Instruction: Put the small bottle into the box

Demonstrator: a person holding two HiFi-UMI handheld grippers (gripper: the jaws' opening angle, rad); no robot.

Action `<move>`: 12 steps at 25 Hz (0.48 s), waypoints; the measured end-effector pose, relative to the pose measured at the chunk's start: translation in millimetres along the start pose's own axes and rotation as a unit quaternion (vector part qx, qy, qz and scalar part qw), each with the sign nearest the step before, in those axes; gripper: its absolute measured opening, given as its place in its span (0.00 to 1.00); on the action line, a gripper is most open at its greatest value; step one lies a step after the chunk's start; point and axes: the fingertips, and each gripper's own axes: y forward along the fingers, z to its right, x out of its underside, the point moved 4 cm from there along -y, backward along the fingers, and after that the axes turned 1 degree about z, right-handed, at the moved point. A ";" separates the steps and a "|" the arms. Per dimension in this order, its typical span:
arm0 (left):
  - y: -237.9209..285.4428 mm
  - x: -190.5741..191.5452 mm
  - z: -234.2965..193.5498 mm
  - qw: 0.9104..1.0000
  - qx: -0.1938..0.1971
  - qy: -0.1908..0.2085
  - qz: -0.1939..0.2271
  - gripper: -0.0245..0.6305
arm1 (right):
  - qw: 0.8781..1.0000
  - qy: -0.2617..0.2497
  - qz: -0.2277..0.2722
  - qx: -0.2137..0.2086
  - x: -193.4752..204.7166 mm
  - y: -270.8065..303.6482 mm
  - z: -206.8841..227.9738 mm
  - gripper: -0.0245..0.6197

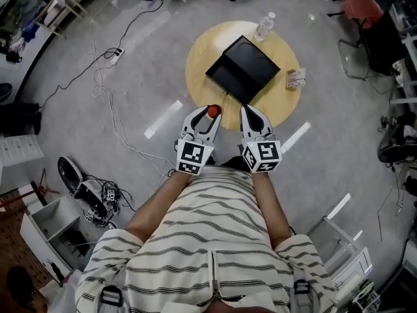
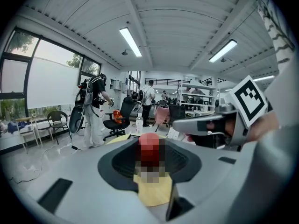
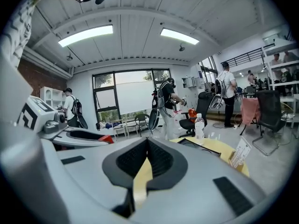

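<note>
The small bottle (image 1: 213, 111) has a red cap and is clamped between the jaws of my left gripper (image 1: 210, 113), just at the near edge of the round yellow table (image 1: 202, 57). In the left gripper view the red cap (image 2: 149, 148) stands upright between the dark pads (image 2: 122, 161) of the left gripper (image 2: 150, 161). The black box (image 1: 243, 69) lies open on the table's middle, beyond both grippers. My right gripper (image 1: 250, 113) hovers beside the left one; its jaws (image 3: 147, 149) meet with nothing between them.
A clear water bottle (image 1: 264, 25) stands at the table's far edge and a small card stand (image 1: 296, 78) at its right. Cables and a power strip (image 1: 117, 55) cross the floor to the left. Shoes (image 1: 70, 172) lie near a white shelf. People and chairs fill the background.
</note>
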 end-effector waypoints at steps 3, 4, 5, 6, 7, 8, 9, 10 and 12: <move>10.1 -1.6 -3.5 1.000 0.007 -0.002 -0.003 0.26 | 1.000 0.001 -0.004 0.009 -2.4 4.0 7.4 0.07; 13.8 -2.2 -4.3 1.000 0.009 -0.002 -0.004 0.26 | 1.000 0.001 -0.006 0.010 -2.7 6.0 10.0 0.07; 18.0 -2.7 -5.2 1.000 0.011 -0.002 -0.004 0.26 | 1.000 0.001 -0.007 0.010 -2.7 8.3 12.6 0.07; 22.7 -2.9 -5.9 1.000 0.012 -0.001 -0.005 0.26 | 1.000 0.001 -0.008 0.009 -2.5 10.5 15.6 0.07; 27.7 -2.9 -6.1 1.000 0.013 0.000 -0.006 0.26 | 1.000 0.000 -0.009 0.009 -2.4 12.3 19.0 0.07; 32.6 -2.8 -5.9 1.000 0.013 0.001 -0.007 0.26 | 1.000 -0.002 -0.009 0.007 -2.4 13.6 22.5 0.07; 37.2 -2.8 -5.4 1.000 0.012 0.001 -0.007 0.26 | 1.000 -0.003 -0.009 0.006 -2.3 14.6 25.7 0.07; 41.9 -2.9 -5.2 1.000 0.010 0.001 -0.006 0.26 | 1.000 -0.004 -0.009 0.002 -2.2 15.9 28.7 0.07; 53.1 -5.0 -6.7 1.000 0.006 0.002 -0.003 0.26 | 1.000 -0.005 -0.010 -0.008 -2.5 20.4 34.5 0.07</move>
